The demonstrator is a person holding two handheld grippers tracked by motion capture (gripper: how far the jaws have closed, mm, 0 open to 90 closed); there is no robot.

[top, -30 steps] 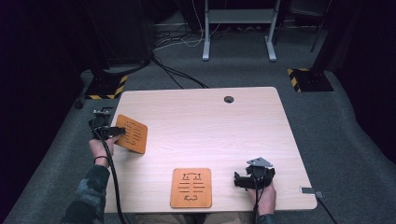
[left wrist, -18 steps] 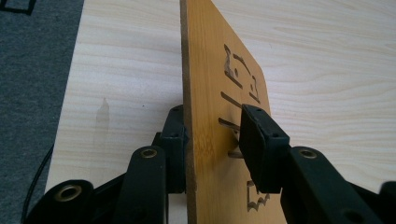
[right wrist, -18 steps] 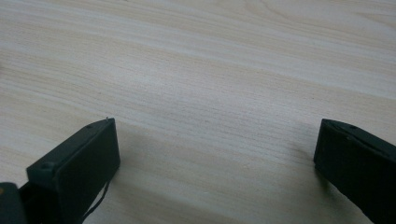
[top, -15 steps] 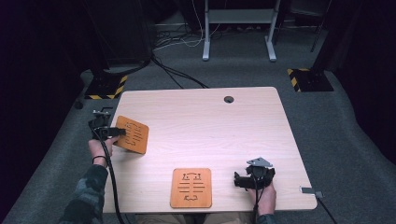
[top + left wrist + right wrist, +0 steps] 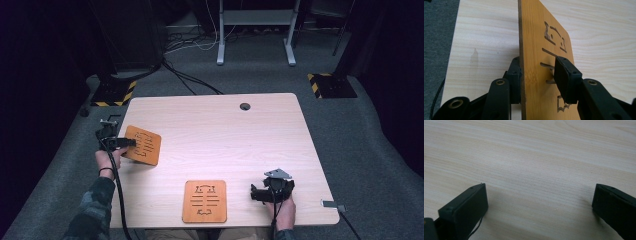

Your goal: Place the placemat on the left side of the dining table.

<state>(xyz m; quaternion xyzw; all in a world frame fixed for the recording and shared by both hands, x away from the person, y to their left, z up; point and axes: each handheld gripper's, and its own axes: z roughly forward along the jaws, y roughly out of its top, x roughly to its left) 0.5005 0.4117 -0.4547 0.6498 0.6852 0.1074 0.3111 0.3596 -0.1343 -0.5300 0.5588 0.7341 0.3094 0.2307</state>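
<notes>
Your left gripper point(image 5: 131, 142) is clamped on an orange wooden board point(image 5: 143, 145) with cut-out slots; in the left gripper view the board point(image 5: 541, 62) stands edge-up between the jaws, one pad on its plain back and the other pressed over the slots on its carved face; its lower edge sits at or just above the pale wooden table point(image 5: 220, 130), and you cannot tell from these frames whether it touches. Ahead of that gripper the tabletop runs bare and unobstructed; just behind it the table edge drops to grey carpet point(image 5: 65, 165). A second orange board point(image 5: 204, 201) lies flat near the front edge, between your two hands and nearer your right gripper point(image 5: 252, 193); nothing lies between them. Your right gripper rests on the table with its jaws spread wide and nothing between them; in the right gripper view its gripper point(image 5: 539, 202) has bare wood grain ahead. A round cable hole point(image 5: 244, 106) sits far ahead of both grippers, near the back edge.
</notes>
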